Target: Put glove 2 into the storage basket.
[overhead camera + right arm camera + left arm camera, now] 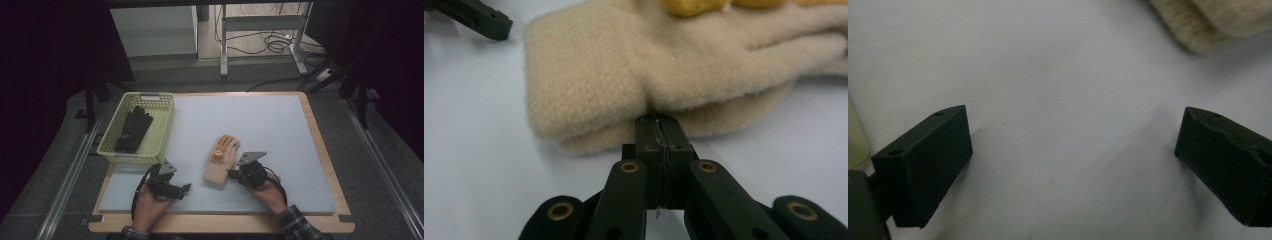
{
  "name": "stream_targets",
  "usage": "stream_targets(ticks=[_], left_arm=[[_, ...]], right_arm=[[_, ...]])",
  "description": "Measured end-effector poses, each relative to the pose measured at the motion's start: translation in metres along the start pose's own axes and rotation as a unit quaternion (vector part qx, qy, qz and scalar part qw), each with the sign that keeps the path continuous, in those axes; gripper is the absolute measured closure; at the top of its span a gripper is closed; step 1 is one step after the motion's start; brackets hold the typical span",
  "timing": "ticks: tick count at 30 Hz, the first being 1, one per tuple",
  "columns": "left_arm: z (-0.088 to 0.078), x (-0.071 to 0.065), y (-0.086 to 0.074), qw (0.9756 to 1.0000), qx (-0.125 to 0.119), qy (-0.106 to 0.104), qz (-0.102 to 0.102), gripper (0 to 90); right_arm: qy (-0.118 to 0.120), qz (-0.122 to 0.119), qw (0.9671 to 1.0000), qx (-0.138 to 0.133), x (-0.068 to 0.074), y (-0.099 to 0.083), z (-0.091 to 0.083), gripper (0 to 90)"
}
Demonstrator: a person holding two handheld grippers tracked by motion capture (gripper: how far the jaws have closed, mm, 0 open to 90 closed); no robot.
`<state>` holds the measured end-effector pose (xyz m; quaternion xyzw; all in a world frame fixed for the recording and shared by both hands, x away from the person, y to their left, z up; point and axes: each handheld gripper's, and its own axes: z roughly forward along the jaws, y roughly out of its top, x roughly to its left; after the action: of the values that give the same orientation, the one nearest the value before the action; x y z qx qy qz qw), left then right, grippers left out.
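While the beige glove (220,162) lies near the desk's (280,125) front edge, its side is pinched by the closed right tool (659,127); only a thin fold seems caught, so it could slip free when lifted. The left tool (1073,150) is held apart, empty.

glove (664,65) fingers cut off at right gripper view's edge

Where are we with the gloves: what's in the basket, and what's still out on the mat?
Done: black gloves lie in the yellow basket. In hand: the right gripper is shut, jaws together at the edge of the beige glove on the grey mat; whether it has pinched fabric is unclear. The left gripper rests open on the mat, holding nothing. Left: lifting the beige glove, probably into the basket.
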<state>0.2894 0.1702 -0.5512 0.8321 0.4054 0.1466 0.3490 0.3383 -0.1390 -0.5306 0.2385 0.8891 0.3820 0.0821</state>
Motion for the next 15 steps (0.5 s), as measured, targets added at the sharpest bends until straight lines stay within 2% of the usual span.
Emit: stream_targets(ticks=[9, 15], left_arm=[[0.000, 0.000, 0.000, 1.0000, 0.000, 0.000, -0.001, 2.0], [0.000, 0.000, 0.000, 1.0000, -0.001, 0.000, -0.002, 2.0]], right_arm=[[0.005, 0.002, 1.0000, -0.008, 0.008, 0.015, 0.021, 87.5], [0.000, -0.009, 0.9999, -0.008, 0.013, 0.025, 0.033, 87.4]])
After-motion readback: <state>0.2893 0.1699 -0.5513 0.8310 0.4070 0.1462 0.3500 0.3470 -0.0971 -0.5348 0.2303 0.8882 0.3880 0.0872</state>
